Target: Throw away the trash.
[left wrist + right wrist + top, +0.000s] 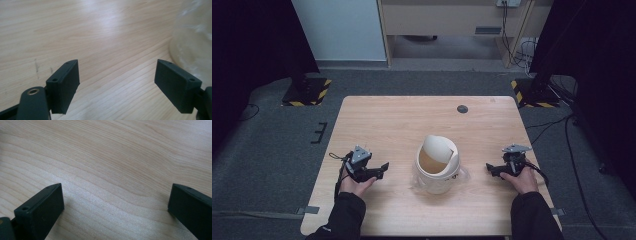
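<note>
L gripper (381,169) rests low on the table (382,120), jaws wide apart w/ nothing but bare wood btwn them. R gripper (490,169) same: jaws spread, empty, down at the tabletop. Both point inward toward a white bin (438,165) w/ tilted swing lid, standing btwn the two, apart from each. In left gripper view the bin (192,37) blurs just beyond the right-hand jaw.
</note>
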